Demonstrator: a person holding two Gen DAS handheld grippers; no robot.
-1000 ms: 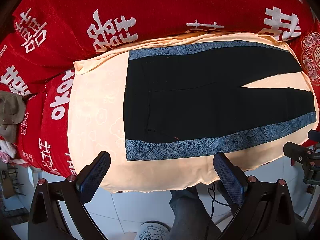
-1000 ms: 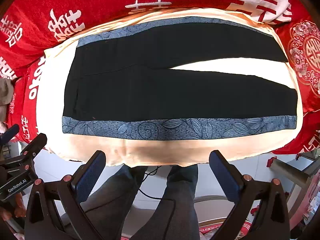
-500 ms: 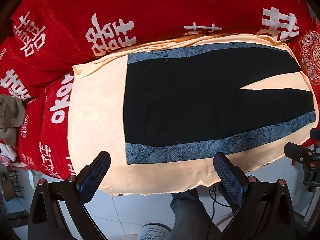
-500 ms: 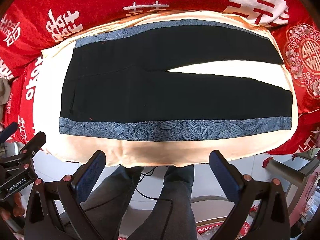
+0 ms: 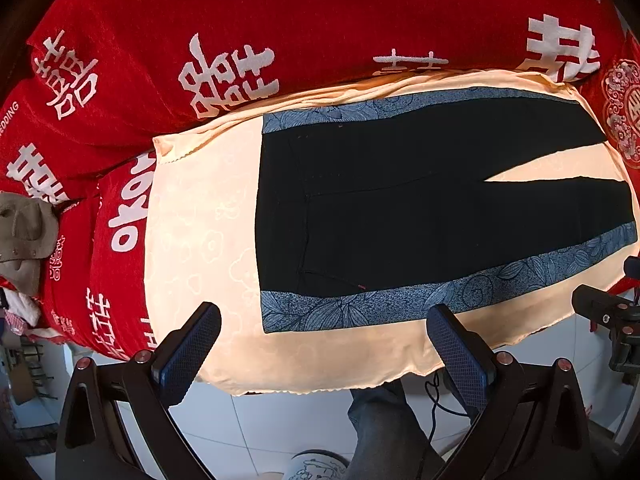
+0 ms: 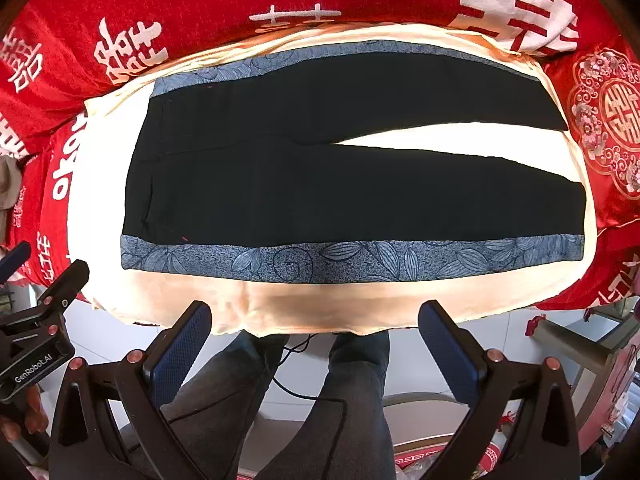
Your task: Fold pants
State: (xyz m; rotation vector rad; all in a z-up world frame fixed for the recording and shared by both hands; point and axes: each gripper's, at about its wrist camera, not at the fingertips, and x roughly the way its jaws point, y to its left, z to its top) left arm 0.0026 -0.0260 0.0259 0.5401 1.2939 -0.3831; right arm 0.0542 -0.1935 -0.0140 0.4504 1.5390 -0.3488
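Note:
Black pants (image 5: 400,200) (image 6: 340,184) with blue leaf-patterned side stripes lie flat on a peach cloth (image 5: 200,232) (image 6: 340,300), waistband to the left, legs spread to the right in a narrow V. My left gripper (image 5: 324,344) hovers open above the near edge by the waistband end, holding nothing. My right gripper (image 6: 316,340) is open too, over the near edge around the middle of the near leg, and empty. Each gripper's body shows at the side of the other's view.
A red blanket (image 5: 320,28) (image 6: 200,8) with white characters covers the bed behind and around the cloth. A person's legs (image 6: 320,408) stand on white floor tiles below. A brownish cap (image 5: 24,240) rests at the far left. A stool frame (image 6: 580,344) is at lower right.
Both views have crept slightly nearer the bed's edge; the pants sit a little lower in the frames. The pants and both grippers' fingers are unchanged.

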